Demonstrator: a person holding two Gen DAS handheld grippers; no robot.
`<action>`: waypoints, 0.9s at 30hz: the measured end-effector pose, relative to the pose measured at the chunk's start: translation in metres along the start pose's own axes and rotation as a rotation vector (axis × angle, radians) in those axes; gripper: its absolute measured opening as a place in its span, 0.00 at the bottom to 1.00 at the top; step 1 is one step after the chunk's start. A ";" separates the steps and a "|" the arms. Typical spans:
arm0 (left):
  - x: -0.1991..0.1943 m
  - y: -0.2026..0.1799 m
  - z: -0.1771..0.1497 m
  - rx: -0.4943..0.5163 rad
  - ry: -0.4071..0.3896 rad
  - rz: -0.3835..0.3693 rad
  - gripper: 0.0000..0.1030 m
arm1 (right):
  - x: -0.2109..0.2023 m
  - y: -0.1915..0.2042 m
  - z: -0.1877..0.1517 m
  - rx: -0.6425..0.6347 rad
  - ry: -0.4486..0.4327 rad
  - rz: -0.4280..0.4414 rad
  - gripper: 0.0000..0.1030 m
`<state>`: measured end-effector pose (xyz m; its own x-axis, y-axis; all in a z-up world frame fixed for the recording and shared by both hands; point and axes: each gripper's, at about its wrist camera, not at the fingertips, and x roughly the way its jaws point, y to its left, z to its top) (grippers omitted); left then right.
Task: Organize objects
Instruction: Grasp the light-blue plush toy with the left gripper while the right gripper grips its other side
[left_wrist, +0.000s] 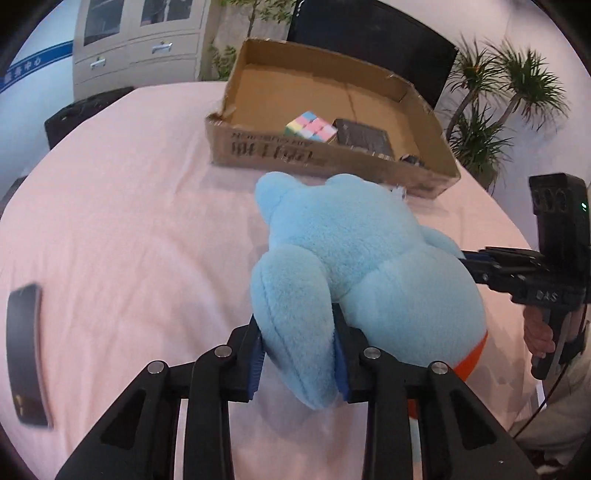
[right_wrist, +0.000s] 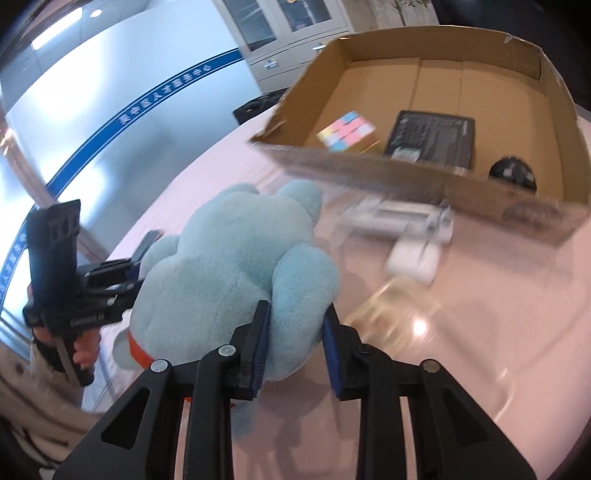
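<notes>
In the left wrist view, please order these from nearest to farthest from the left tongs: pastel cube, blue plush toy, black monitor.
1. blue plush toy: one limb sits between the left tongs.
2. pastel cube: inside the cardboard box, behind the toy.
3. black monitor: behind the box, farthest.

Table under pale pink cloth (left_wrist: 122, 229), round-edged at far left. Light blue plush toy (left_wrist: 354, 258) lies on cloth, near centre, orange patch at its right underside. Open cardboard box (left_wrist: 258, 155) sits on cloth just beyond toy, printing on near wall. Dark flat phone-like slab (left_wrist: 26, 354) lies on cloth at near left, well apart from toy. White device (right_wrist: 413, 236), blurred, lies on cloth right of toy, just before box wall.
</notes>
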<state>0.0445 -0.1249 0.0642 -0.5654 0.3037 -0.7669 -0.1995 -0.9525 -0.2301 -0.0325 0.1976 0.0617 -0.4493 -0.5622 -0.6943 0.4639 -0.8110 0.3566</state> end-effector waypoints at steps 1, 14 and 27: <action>0.000 0.003 -0.008 -0.002 0.018 0.012 0.27 | -0.001 0.009 -0.012 -0.012 0.010 0.009 0.26; 0.005 0.010 -0.031 0.046 -0.018 0.092 0.43 | 0.017 0.028 -0.040 -0.111 0.033 -0.135 0.32; 0.009 0.006 -0.034 0.070 -0.009 0.124 0.27 | 0.019 0.040 -0.042 -0.129 -0.010 -0.166 0.33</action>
<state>0.0650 -0.1281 0.0357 -0.5962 0.1842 -0.7815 -0.1829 -0.9789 -0.0912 0.0091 0.1612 0.0363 -0.5349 -0.4249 -0.7304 0.4763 -0.8656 0.1547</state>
